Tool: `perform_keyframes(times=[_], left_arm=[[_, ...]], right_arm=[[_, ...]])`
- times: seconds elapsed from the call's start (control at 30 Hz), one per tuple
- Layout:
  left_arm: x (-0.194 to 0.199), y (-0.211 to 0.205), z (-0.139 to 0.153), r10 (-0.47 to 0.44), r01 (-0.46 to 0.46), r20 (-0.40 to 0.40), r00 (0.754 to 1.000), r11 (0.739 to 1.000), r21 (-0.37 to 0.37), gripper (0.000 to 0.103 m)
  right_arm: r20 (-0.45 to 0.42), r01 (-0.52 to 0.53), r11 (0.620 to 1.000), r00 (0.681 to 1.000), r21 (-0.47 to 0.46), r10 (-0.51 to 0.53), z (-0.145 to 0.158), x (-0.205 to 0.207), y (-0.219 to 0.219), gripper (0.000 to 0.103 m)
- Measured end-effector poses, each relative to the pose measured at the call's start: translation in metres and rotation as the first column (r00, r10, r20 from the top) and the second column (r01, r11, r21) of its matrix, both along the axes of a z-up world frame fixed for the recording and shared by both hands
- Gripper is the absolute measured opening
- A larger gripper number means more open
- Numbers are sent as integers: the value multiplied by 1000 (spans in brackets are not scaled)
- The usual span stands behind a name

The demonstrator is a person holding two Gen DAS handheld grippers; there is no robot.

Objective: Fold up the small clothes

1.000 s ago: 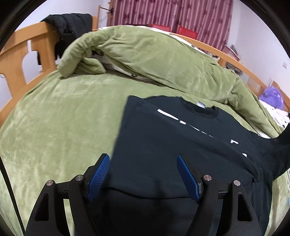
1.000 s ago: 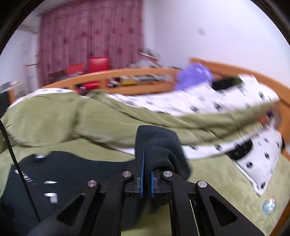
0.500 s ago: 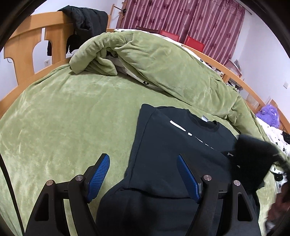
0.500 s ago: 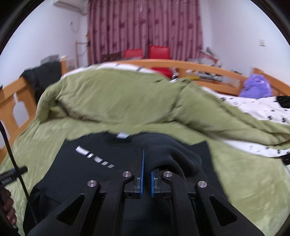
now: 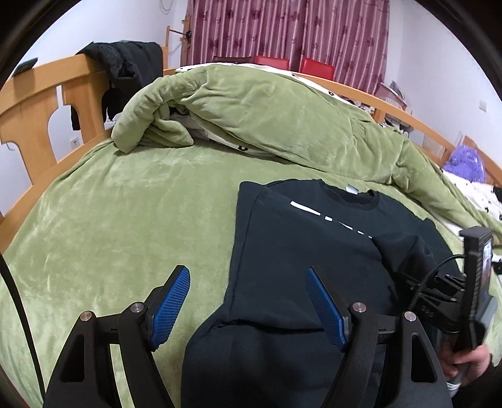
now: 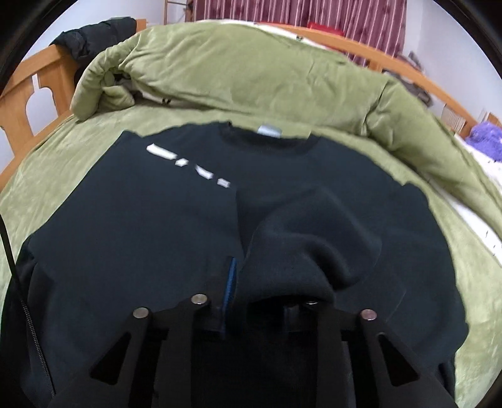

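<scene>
Covering most of the right gripper (image 6: 262, 301), a bunched fold of the black sweatshirt (image 6: 150, 238) hid its right finger entirely, so only the edge of one blue pad (image 6: 231, 282) showed; the cloth sat draped over the gap and it could not be told whether the fingers pinched it. The motion blur softened the white print (image 6: 188, 163) and the neck label (image 6: 269, 131). The left gripper (image 5: 249, 309) hovered with its fingers spread wide and nothing between them, above the sweatshirt's lower left edge. The sweatshirt lay chest up on a green fleece blanket (image 5: 125, 204) covering a bed with a wooden frame (image 5: 40, 103). A rolled green duvet (image 5: 266, 119) lay just beyond the collar, a dark jacket (image 5: 125, 66) hung on the frame, and maroon curtains (image 5: 282, 28) closed the far wall. A purple plush thing (image 5: 464, 161) sat far right, too small to identify.
</scene>
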State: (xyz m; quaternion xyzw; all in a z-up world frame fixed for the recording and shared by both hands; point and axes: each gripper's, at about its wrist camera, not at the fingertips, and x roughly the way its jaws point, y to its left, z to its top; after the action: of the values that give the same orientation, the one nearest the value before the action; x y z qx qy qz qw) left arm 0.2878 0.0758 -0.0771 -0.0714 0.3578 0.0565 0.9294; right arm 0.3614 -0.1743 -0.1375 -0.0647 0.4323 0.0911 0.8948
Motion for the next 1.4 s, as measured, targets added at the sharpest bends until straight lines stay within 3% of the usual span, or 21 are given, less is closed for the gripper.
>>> perform_keyframes(times=[0.1, 0.23, 0.37, 0.6, 0.83, 0.9, 1.0, 1.1, 1.27, 1.4], left_arm=[[-3, -9, 2, -15, 15, 9, 1000, 999, 29, 75], [-6, -24, 7, -40, 39, 33, 999, 998, 55, 75], [-7, -42, 11, -72, 69, 41, 997, 996, 60, 75], [-7, -78, 13, -110, 106, 48, 993, 990, 91, 75], [-6, -121, 10, -166, 158, 63, 984, 980, 117, 75], [-4, -137, 7, -188, 180, 57, 980, 975, 129, 75], [-1, -163, 0, -230, 222, 42, 972, 965, 141, 75], [3, -192, -8, -288, 282, 20, 957, 948, 146, 75], [7, -240, -18, -364, 361, -5, 931, 920, 151, 75], [17, -272, -29, -392, 392, -22, 920, 912, 124, 75]], right_arm=[[-8, 18, 997, 1000, 68, -17, 15, -12, -16, 32], [17, 70, 984, 997, 165, -73, 44, -33, -38, 53], [94, 124, 984, 986, 127, -136, 70, -60, -60, 65], [172, 226, 973, 958, 43, -230, 87, -95, -97, 83], [180, 292, 954, 937, 67, -300, 75, -123, -141, 85], [214, 321, 946, 922, 52, -324, 71, -130, -150, 85], [197, 346, 937, 917, 35, -346, 68, -127, -162, 85], [161, 340, 937, 923, 84, -349, 64, -125, -177, 85], [136, 375, 909, 906, 183, -401, 64, -129, -208, 85], [136, 412, 892, 888, 188, -439, 66, -131, -229, 85]])
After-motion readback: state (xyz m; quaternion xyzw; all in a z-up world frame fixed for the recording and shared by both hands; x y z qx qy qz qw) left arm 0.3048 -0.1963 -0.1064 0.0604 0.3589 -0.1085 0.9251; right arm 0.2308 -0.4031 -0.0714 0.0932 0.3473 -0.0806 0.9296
